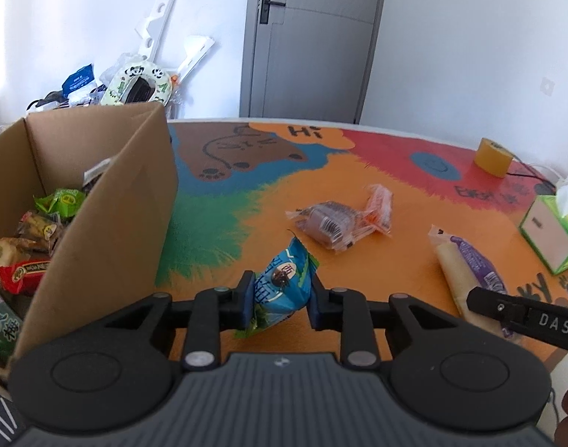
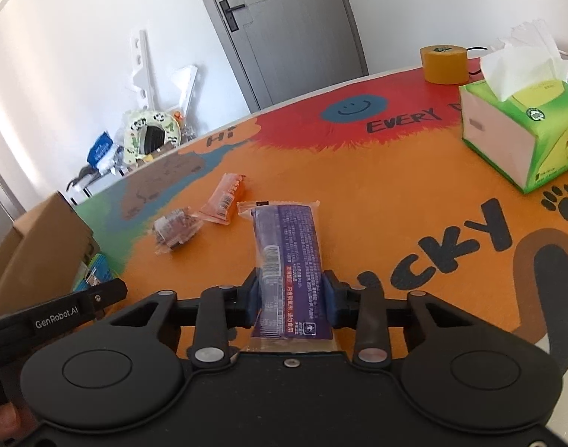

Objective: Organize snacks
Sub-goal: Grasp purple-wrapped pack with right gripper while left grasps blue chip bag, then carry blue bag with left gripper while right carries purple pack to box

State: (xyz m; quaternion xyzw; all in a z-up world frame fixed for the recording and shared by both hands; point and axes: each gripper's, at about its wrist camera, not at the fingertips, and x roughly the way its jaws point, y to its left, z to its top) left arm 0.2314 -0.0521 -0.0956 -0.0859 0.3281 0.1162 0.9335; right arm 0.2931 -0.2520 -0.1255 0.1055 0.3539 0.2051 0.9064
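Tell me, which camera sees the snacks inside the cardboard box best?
The left wrist view. It looks over the wall of the cardboard box and shows the snacks inside, green, red and brown packets. The right wrist view shows only the box's outside at its left edge, nothing inside.

A blue-and-green foil snack packet (image 1: 284,290) stands tilted near the cardboard box (image 1: 109,231) of wrapped snacks. A long purple-and-clear wrapped bar (image 2: 289,260), a clear brown-filled packet (image 2: 176,232) and an orange packet (image 2: 224,205) lie mid-tabletop.
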